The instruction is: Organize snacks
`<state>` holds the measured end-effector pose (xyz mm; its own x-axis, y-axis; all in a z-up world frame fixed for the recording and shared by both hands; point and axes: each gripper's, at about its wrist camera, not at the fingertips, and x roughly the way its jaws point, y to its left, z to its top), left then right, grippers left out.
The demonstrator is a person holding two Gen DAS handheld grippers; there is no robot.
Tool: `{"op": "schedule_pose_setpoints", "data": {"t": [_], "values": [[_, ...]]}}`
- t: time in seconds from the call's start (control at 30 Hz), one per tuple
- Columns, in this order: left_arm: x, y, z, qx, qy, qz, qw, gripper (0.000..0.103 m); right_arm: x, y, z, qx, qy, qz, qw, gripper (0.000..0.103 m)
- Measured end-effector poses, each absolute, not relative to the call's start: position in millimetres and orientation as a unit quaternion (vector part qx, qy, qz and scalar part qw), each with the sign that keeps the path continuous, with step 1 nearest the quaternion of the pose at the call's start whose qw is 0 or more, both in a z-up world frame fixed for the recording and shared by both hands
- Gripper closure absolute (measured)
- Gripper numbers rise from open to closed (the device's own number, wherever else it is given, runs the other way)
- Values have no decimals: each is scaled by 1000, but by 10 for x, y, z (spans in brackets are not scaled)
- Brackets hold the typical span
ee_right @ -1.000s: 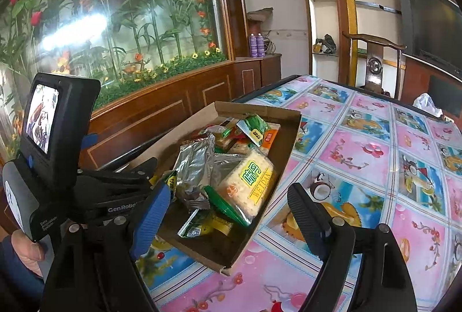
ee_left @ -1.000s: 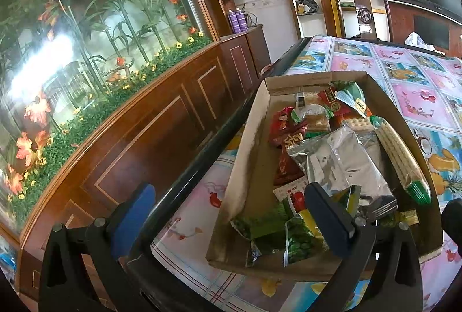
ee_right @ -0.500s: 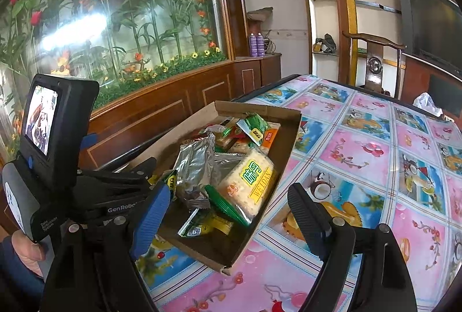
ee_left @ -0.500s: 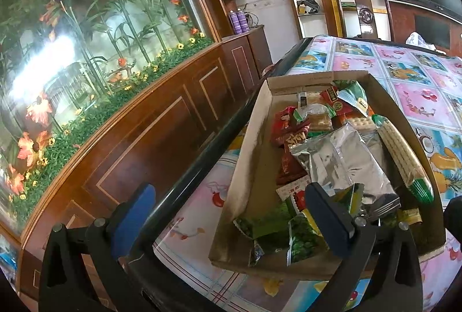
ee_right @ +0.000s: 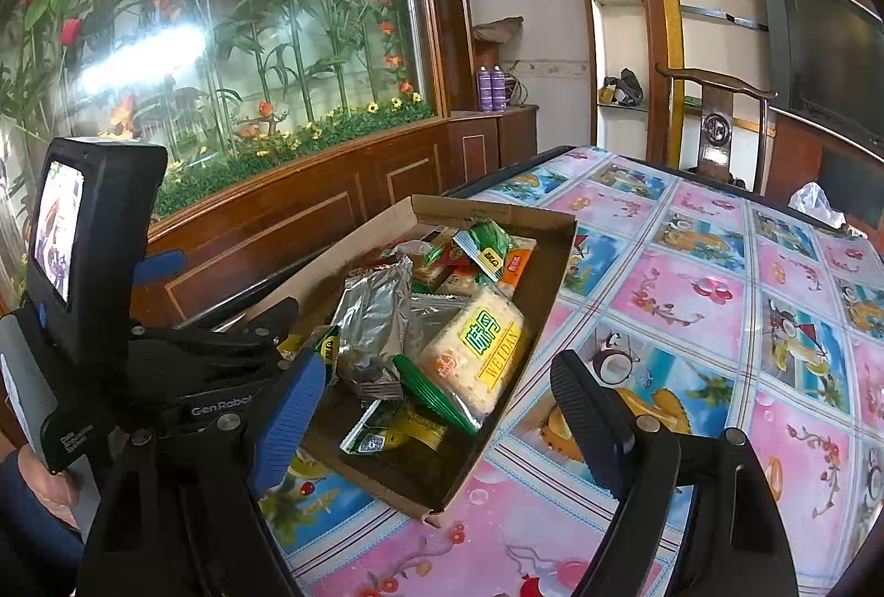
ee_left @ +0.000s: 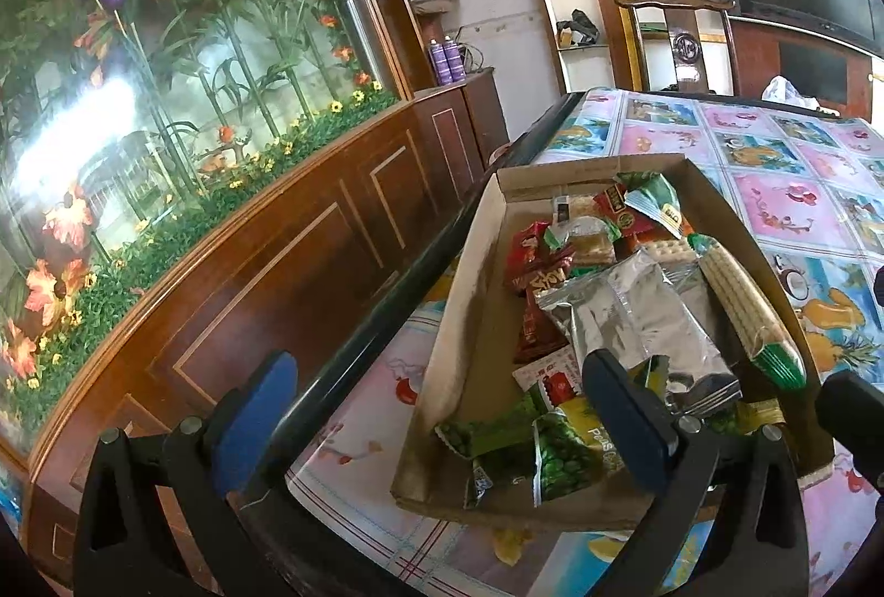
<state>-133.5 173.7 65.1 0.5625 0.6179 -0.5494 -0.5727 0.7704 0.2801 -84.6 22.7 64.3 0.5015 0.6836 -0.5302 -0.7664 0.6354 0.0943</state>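
Fingers (ee_left: 259,409) on left gripper (ee_left: 436,415) and right gripper (ee_right: 436,409) both hanging wide open, gripping nothing; snacks (ee_right: 469,337) sitting piled in cardboard box (ee_right: 547,265) on worktop (ee_right: 718,299), just ahead.

On the cracker pack (ee_right: 478,357), lying against the right wall of the cardboard box (ee_right: 544,276), we read "WEIDAN" in dark letters on a yellow strip, with two large green Chinese characters above it that we cannot make out. On the black body of the left gripper (ee_right: 221,412), seen from the right wrist, we read "GenRobot", its last letters cut off by the blue pad. In the left wrist view, a green pea packet (ee_left: 563,453) at the near end of the box shows "Peas". The small print on the other wrappers is too blurred for us to read.
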Motion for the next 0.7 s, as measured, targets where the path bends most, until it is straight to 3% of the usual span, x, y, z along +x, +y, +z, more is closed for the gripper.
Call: {"op": "schedule_pose_setpoints", "data": {"t": [0.7], "values": [[-1338,1732,630,34,326,337,882,0,-843,229,638,-79,270,419,863,15]]}}
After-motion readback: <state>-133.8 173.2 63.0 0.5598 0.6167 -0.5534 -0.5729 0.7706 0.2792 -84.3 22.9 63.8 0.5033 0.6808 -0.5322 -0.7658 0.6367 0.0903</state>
